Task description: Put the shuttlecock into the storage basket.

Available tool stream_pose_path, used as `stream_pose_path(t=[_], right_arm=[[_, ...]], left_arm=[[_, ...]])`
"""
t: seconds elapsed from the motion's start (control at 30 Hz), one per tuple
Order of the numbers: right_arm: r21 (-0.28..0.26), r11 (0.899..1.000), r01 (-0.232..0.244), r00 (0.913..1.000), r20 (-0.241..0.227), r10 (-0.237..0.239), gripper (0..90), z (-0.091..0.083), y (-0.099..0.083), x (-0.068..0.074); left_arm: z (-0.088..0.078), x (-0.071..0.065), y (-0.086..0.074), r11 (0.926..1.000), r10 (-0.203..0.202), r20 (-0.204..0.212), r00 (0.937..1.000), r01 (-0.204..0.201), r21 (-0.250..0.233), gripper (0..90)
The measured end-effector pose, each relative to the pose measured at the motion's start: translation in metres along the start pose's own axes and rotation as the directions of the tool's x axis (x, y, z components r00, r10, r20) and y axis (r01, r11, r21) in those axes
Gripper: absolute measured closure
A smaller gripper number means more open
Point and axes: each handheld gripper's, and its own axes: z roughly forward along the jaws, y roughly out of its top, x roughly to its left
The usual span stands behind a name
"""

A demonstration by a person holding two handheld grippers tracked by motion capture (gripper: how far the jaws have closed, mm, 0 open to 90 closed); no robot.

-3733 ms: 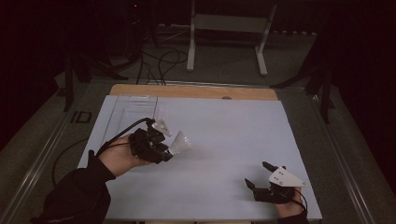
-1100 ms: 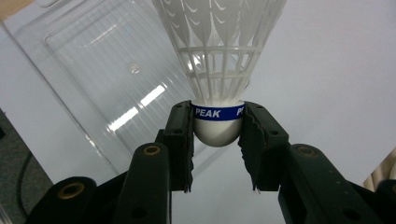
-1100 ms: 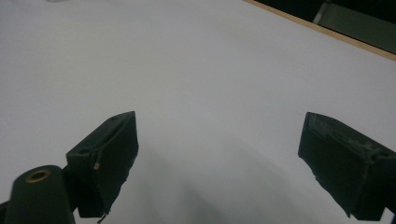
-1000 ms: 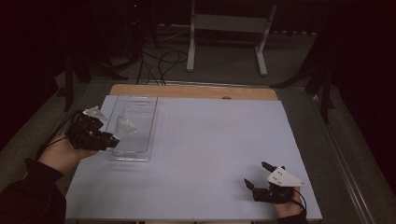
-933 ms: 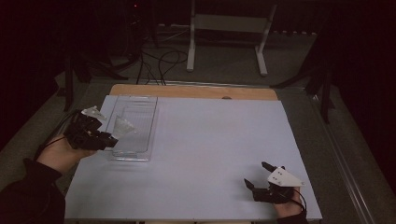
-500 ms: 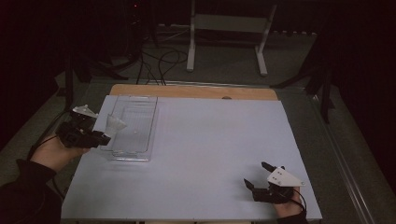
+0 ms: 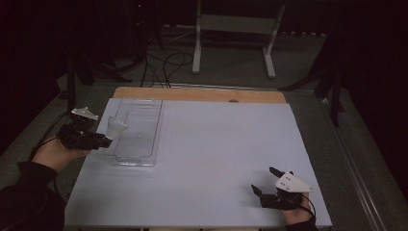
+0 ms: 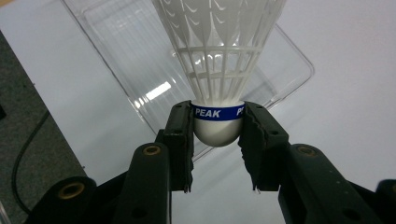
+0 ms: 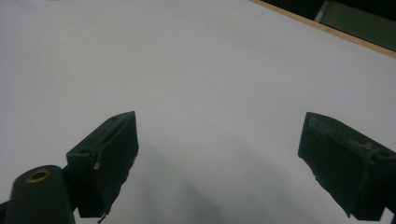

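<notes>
Dark room, pale blue-white table point(image 7: 207, 159) w/ a wooden strip along its far edge. At the left edge, the left tool point(image 7: 103, 142) is clamped on the rounded cork base of a white plastic shuttlecock with a blue "PEAK" band point(image 8: 218, 70) (skirt pointing away from the jaws), held just at the near-left side of a clear rectangular plastic tray point(image 7: 144, 113). Far right, near the front edge, the right tool point(image 7: 265, 180) rests w/ jaws spread wide, nothing between them.

A glossy white plastic shuttlecock point(image 8: 217, 70), a clear shiny plastic tray point(image 7: 137, 132), a matt white table point(image 7: 216, 159).
</notes>
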Motion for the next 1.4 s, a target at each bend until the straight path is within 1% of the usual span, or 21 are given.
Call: stream_pose_path(t=[0.03, 0.13, 0.2, 0.27, 0.3, 0.37, 0.4, 0.43, 0.53, 0.57, 0.67, 0.77, 0.83, 0.93, 1.1, 1.13, 1.17, 1.2, 1.27, 1.3, 1.4], right_arm=[[0.0, 1.0, 0.0, 1.0, 0.0, 0.0, 11.9, 0.0, 0.0, 0.0], [0.002, 1.0, -0.004, 1.0, 0.0, 0.004, 11.9, 0.0, 0.0, 0.0], [0.002, 1.0, -0.004, 1.0, -0.002, 0.004, 12.0, 0.0, 0.0, 0.0], [0.002, 1.0, -0.001, 1.0, -0.002, 0.001, 12.0, 0.0, 0.0, 0.0], [0.003, 1.0, 0.0, 1.0, -0.002, 0.0, 12.0, 0.0, 0.0, 0.0], [0.003, 1.0, -0.001, 1.0, -0.003, 0.001, 12.0, 0.0, 0.0, 0.0], [0.003, 1.0, 0.002, 1.0, -0.003, -0.002, 12.0, 0.0, 0.0, 0.0], [0.003, 1.0, 0.002, 1.0, -0.003, -0.002, 12.0, 0.0, 0.0, 0.0], [0.001, 1.0, 0.003, 1.0, 0.0, -0.003, 12.0, 0.0, 0.001, 0.001], [0.0, 1.0, 0.003, 1.0, -0.001, -0.003, 12.0, 0.0, 0.001, 0.001], [0.001, 1.0, 0.003, 1.0, 0.0, -0.003, 12.0, 0.0, 0.001, 0.001], [0.001, 1.0, 0.002, 1.0, -0.001, -0.002, 12.0, -0.001, 0.0, 0.001], [0.001, 1.0, 0.002, 1.0, -0.001, -0.002, 12.0, 0.0, 0.0, 0.001], [0.001, 1.0, 0.004, 1.0, 0.0, -0.004, 12.0, 0.0, 0.001, 0.001], [0.0, 1.0, 0.005, 1.0, 0.003, -0.005, 12.0, -0.001, 0.001, 0.001], [0.0, 1.0, 0.006, 1.0, 0.003, -0.006, 12.0, -0.001, 0.001, 0.001], [0.0, 1.0, 0.005, 1.0, 0.003, -0.005, 12.0, -0.001, 0.001, 0.001], [-0.001, 1.0, 0.006, 1.0, 0.002, -0.006, 12.0, -0.001, 0.001, 0.001], [0.0, 1.0, 0.006, 1.0, 0.003, -0.006, 12.0, -0.001, 0.001, 0.001], [0.0, 1.0, 0.006, 1.0, 0.003, -0.006, 12.0, -0.001, 0.001, 0.001], [0.0, 1.0, 0.007, 1.0, 0.003, -0.007, 12.0, -0.001, 0.001, 0.001]], left_arm=[[0.002, 0.001, -0.001, 1.0, -0.003, 0.005, 1.0, 0.003, -0.002, 65.9], [0.006, 0.005, -0.003, 1.0, 0.003, 0.001, 1.0, -0.003, 0.003, 65.9], [0.007, 0.007, -0.004, 1.0, 0.004, 0.012, 0.9999, -0.004, -0.008, 65.9], [0.01, 0.008, -0.004, 0.9997, 0.025, 0.004, 0.9997, -0.025, -0.007, 65.8], [0.011, 0.009, -0.005, 0.9996, 0.026, 0.009, 0.9996, -0.025, -0.007, 65.8], [0.014, 0.01, -0.005, 0.9992, 0.04, 0.007, 0.9992, -0.04, -0.003, 65.8], [0.016, 0.012, -0.005, 0.9995, 0.031, 0.01, 0.9995, -0.031, 0.002, 65.8], [0.016, 0.012, -0.005, 0.9995, 0.031, 0.01, 0.9995, -0.031, 0.002, 65.8], [0.021, 0.016, -0.006, 0.9998, 0.017, 0.03, 0.9994, -0.017, 0.002, 65.8], [0.022, 0.016, -0.006, 0.9998, 0.017, 0.023, 0.9996, -0.017, 0.006, 65.8], [0.026, 0.018, -0.007, 0.9998, 0.01, 0.022, 0.9997, -0.011, 0.015, 65.8], [0.029, 0.02, -0.007, 0.9997, 0.016, 0.024, 0.9996, -0.016, 0.019, 65.8], [0.031, 0.02, -0.007, 0.9998, 0.017, 0.03, 0.9994, -0.018, 0.008, 65.8], [0.034, 0.021, -0.007, 0.9995, 0.023, 0.035, 0.9991, -0.023, 0.021, 65.8], [0.039, 0.022, -0.007, 0.9992, 0.016, 0.036, 0.9992, -0.018, 0.035, 65.8], [0.041, 0.022, -0.007, 0.9989, 0.015, 0.03, 0.9994, -0.017, 0.044, 65.8], [0.042, 0.023, -0.006, 0.9987, 0.018, 0.035, 0.9992, -0.019, 0.048, 65.8], [0.043, 0.022, -0.006, 0.9987, 0.014, 0.029, 0.9995, -0.015, 0.048, 65.8], [0.045, 0.023, -0.006, 0.998, 0.019, 0.022, 0.9996, -0.02, 0.061, 65.8], [0.046, 0.023, -0.005, 0.9981, 0.012, 0.021, 0.9997, -0.013, 0.06, 65.8], [0.048, 0.024, -0.005, 0.9971, 0.016, 0.017, 0.9997, -0.018, 0.075, 65.7]])
